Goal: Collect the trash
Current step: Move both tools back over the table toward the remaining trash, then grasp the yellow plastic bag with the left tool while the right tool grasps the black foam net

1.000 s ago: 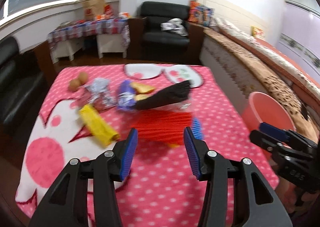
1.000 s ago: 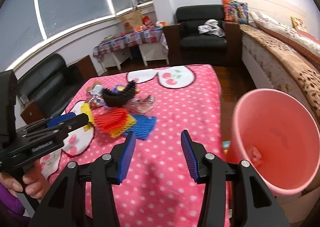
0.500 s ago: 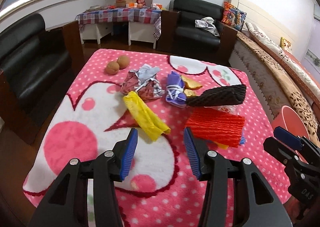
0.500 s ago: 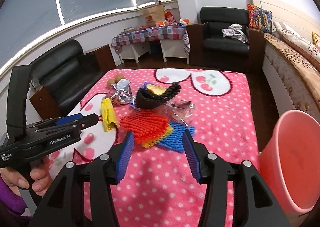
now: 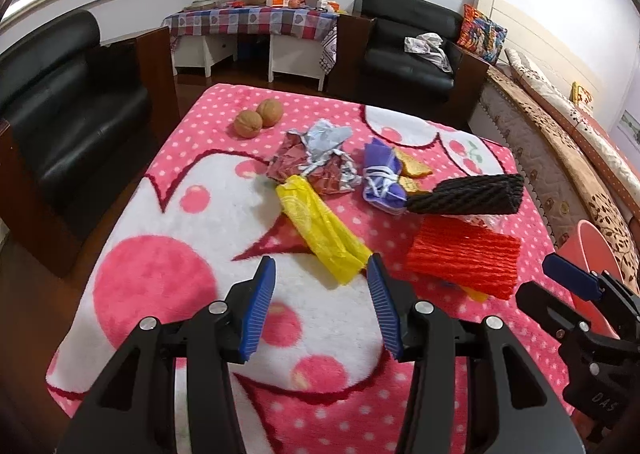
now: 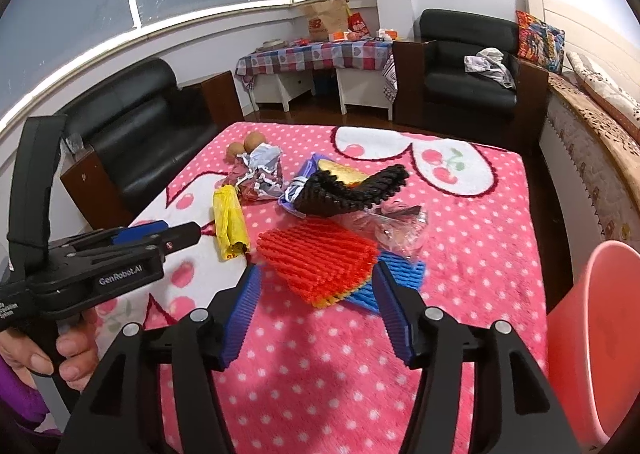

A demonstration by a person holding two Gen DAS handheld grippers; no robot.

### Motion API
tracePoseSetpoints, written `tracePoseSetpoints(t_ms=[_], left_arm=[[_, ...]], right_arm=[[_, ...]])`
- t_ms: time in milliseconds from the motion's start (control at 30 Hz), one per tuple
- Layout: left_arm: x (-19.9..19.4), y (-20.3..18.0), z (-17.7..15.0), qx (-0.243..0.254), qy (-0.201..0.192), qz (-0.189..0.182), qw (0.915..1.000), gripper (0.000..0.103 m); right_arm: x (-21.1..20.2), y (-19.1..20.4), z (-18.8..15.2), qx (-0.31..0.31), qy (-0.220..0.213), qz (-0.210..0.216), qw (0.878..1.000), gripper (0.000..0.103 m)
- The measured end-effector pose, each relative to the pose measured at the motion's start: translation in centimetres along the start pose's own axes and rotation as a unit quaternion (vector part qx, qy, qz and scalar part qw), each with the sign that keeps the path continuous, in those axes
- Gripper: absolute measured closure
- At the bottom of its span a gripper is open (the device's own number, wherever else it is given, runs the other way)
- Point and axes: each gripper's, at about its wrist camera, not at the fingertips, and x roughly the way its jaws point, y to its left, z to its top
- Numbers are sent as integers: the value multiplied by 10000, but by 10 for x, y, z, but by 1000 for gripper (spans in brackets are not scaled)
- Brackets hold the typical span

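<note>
Two walnuts [image 5: 256, 119] sit at the far left of a pink polka-dot blanket [image 5: 200, 238], beside crumpled foil wrappers [image 5: 320, 158], a purple bag [image 5: 382, 178] and a black foam net [image 5: 468, 196]. The left gripper [image 5: 320, 302], jaws wide and empty, hovers just short of a yellow plastic bag [image 5: 320, 230]. To the right, the right gripper [image 6: 316, 306], also wide and empty, faces a red foam net [image 6: 320, 254] stacked on yellow and blue ones [image 6: 400, 274]. A pink bucket [image 6: 592, 334] stands at the blanket's right edge.
</note>
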Motion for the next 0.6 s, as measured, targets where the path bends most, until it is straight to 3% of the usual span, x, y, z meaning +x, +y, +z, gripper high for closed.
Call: tracePoseSetpoints(t_ms=[233, 433, 600], left_arm=[[3, 22, 1, -312, 102, -91, 9994, 55], [9, 26, 11, -573, 169, -302, 9978, 55], [32, 11, 21, -615, 307, -253, 9973, 55]], right_arm=[[24, 13, 4, -341, 150, -126, 9992, 42], [6, 6, 20, -144, -401, -21, 9991, 42], [3, -5, 34, -81, -423, -193, 9989, 40]])
